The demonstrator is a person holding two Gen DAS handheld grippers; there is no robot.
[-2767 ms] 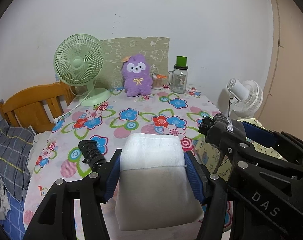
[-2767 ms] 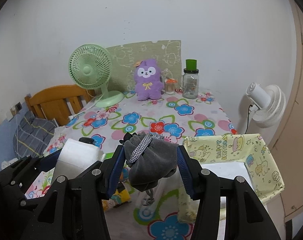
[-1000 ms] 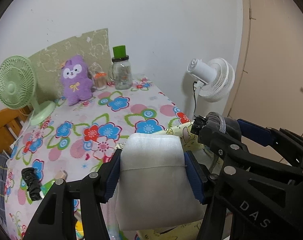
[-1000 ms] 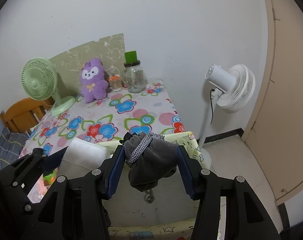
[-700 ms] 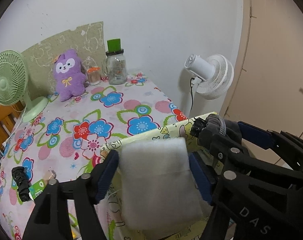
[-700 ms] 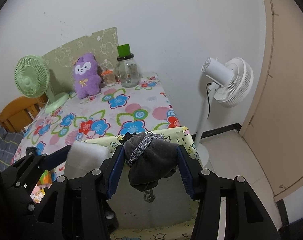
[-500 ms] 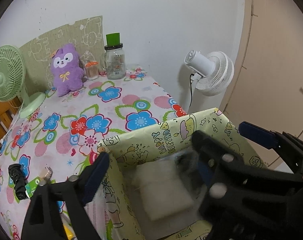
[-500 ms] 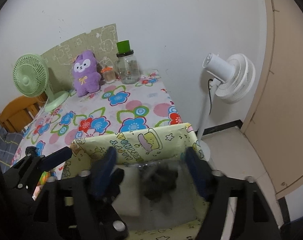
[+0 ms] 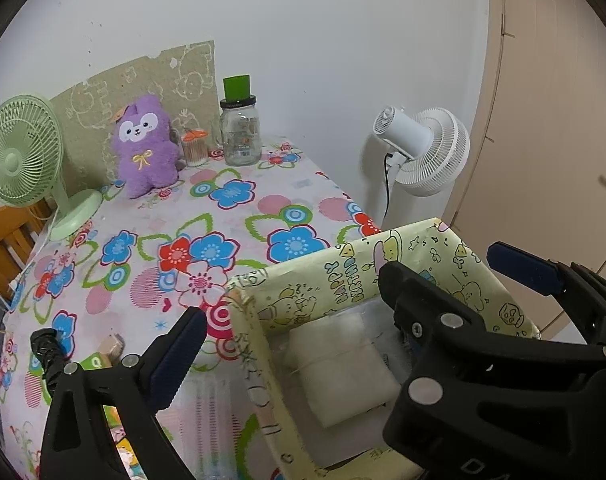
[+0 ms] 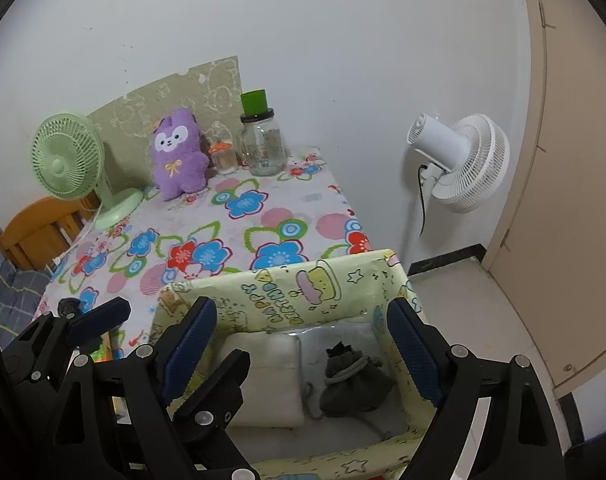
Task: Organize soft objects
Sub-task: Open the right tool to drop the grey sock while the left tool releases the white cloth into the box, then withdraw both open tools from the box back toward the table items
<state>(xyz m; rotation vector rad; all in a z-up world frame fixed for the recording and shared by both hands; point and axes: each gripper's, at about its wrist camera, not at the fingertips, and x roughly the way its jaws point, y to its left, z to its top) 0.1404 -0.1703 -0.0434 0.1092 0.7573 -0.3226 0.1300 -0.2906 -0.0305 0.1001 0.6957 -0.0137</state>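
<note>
Since both tongs let go, left gripper (image 9: 291,320) and right gripper (image 10: 303,328) opening, nothing between them: white folded cloth (image 10: 263,376) and grey drawstring pouch (image 10: 353,380) lie inside yellow storage box (image 10: 287,292); two items stowed.

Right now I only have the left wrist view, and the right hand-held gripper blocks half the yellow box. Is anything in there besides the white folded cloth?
Observer: Yes. The right wrist view shows a grey drawstring pouch lying on the floor of the yellow box, to the right of the white folded cloth.
Operator: Is the right hand-held gripper gripping that pouch?
Observer: No. The right hand-held gripper is above it with its jaws opening, and both pads are clear of the pouch.
</note>
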